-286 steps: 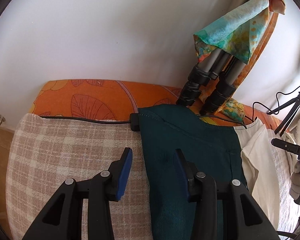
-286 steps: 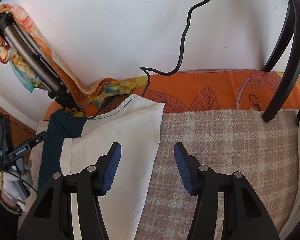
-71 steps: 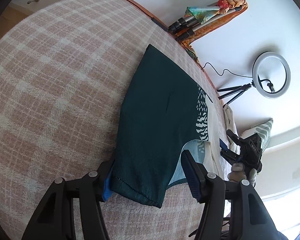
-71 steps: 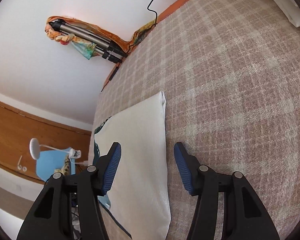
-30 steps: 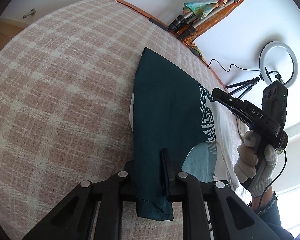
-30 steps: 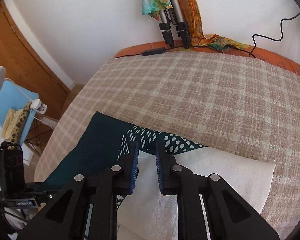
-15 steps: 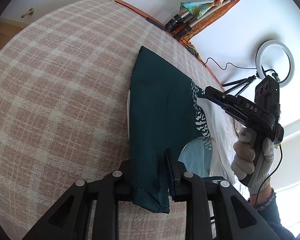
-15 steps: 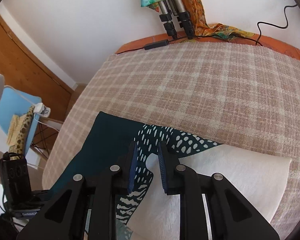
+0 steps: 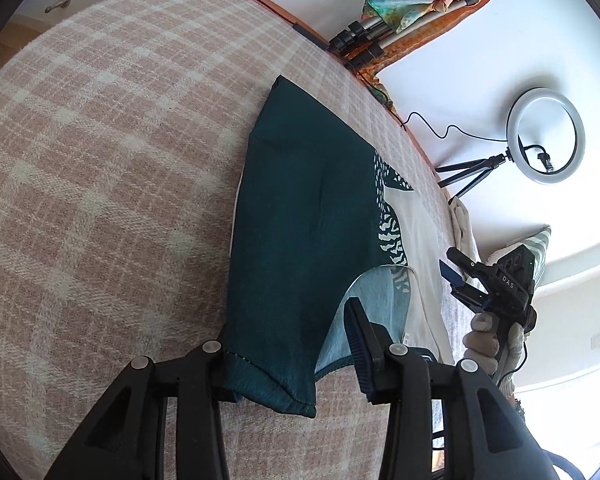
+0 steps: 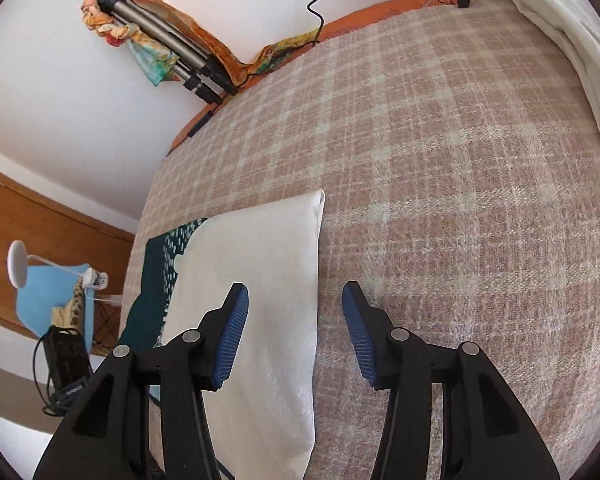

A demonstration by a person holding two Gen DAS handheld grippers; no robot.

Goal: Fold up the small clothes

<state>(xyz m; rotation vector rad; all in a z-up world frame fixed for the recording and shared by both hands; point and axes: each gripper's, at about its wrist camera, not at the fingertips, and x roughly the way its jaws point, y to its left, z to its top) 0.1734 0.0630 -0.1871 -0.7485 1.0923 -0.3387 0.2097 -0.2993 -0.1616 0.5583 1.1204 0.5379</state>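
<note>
A small garment with a dark teal side (image 9: 304, 216), a patterned middle and a cream side (image 10: 260, 280) lies folded lengthwise on the pink plaid blanket (image 9: 100, 160). My left gripper (image 9: 288, 344) is open, its fingers on either side of the teal near end, which bunches between them. My right gripper (image 10: 292, 332) is open and empty, its left finger over the cream side, its right finger over the blanket. In the left wrist view the right gripper (image 9: 456, 276) is held in a gloved hand beyond the garment.
A tripod wrapped in colourful cloth (image 10: 168, 56) leans on the white wall. A ring light (image 9: 546, 140) stands past the bed's edge. White folded cloth (image 10: 572, 40) lies at the far right. A blue chair (image 10: 48, 296) stands beside the bed.
Both grippers have opened and let go of the garment. The right gripper has swung from the patterned middle to the cream side. The teal end now rests on the blanket.
</note>
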